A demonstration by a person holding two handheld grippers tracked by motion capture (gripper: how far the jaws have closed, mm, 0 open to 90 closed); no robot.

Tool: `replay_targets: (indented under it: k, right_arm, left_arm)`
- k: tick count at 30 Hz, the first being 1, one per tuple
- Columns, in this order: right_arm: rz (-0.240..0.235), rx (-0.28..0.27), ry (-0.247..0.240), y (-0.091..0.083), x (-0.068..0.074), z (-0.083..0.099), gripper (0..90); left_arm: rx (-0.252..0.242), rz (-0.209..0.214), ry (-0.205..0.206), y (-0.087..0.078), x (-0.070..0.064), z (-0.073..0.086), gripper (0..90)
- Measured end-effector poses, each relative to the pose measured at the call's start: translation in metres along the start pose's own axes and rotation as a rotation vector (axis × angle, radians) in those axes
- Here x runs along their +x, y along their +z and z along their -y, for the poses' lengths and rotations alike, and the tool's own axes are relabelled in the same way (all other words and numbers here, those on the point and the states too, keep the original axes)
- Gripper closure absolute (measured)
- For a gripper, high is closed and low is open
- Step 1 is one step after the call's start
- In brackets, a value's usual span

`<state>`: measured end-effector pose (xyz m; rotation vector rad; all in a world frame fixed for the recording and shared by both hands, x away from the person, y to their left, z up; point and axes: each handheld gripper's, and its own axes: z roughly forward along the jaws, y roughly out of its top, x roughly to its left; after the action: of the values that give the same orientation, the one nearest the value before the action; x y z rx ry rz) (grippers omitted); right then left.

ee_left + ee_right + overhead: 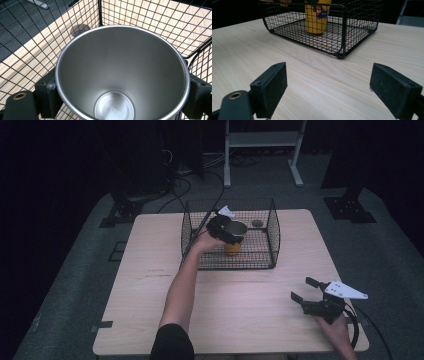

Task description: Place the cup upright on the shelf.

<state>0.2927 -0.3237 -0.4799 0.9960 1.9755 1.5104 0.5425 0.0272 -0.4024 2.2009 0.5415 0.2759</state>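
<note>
A yellow cup (pixel 232 249) with a bare steel inside (pixel 120 62) stands upright in the black wire basket (pixel 270 245) at the table's far middle. My left gripper (pixel 234 233) reaches over the basket's left wall, and its jaws press on either side of the cup just under the rim (pixel 120 90). In the right gripper view the cup (pixel 316 17) shows a cartoon print and rests on the basket floor (pixel 342 37). My right gripper (pixel 302 288) hovers low over the table's front right corner, open, with nothing between its jaws (pixel 328 87).
The pale wooden table (pixel 250 295) has a small dark round mark (pixel 257 223) behind the basket. On the grey floor beyond stand a white metal frame (pixel 262 150), black stand feet (pixel 350 207) and loose cables (pixel 180 185).
</note>
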Motion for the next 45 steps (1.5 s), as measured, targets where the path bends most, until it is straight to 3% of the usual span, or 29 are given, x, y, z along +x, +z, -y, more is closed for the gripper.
replay_targets:
  k: [26,34,45]
  right_arm:
    - [0.001,0.0,0.0,0.0,0.0,0.0,13.3]
    - [0.0,0.001,0.0,0.0,0.0,0.0,13.3]
    - [0.0,0.0,0.002,0.0,0.0,0.0,13.3]
  left_arm:
    - [0.022,0.001,0.01,-0.004,0.0,0.005,6.9]
    - [0.008,-0.003,0.006,-0.004,-0.001,0.003,2.8]
    - [-0.052,-0.016,-0.004,-0.013,0.001,-0.001,1.6]
